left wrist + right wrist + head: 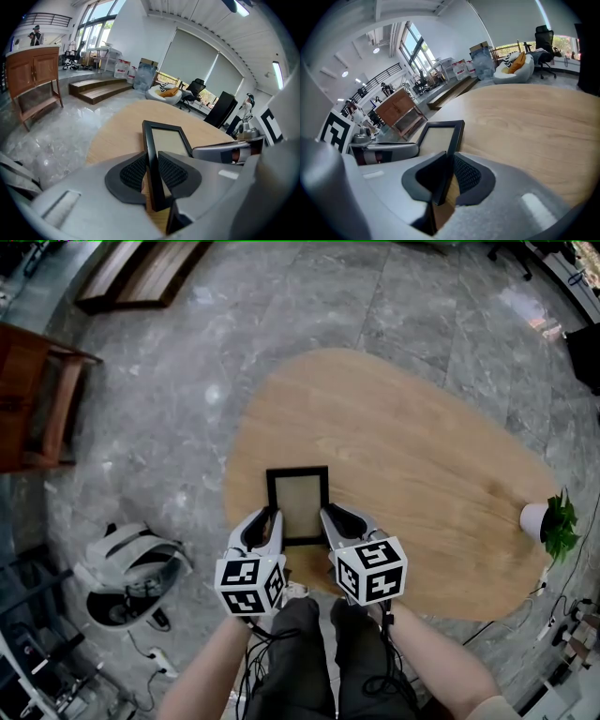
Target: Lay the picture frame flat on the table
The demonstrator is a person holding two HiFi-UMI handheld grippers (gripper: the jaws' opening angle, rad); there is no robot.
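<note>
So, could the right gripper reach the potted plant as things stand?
Probably not yet: the right gripper is shut on the picture frame, though only bare table lies before the potted plant.

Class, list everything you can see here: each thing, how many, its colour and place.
picture frame: one, black, table's near edge, held between both grippers
table: one, light wood, centre
potted plant: one, green in white pot, table's right edge
cabinet: one, brown wood, floor at left
white object: one, white, floor lower left
floor: one, grey stone, all around table
left gripper: one, grey, shut on frame's left side
right gripper: one, grey, shut on frame's right side
</note>
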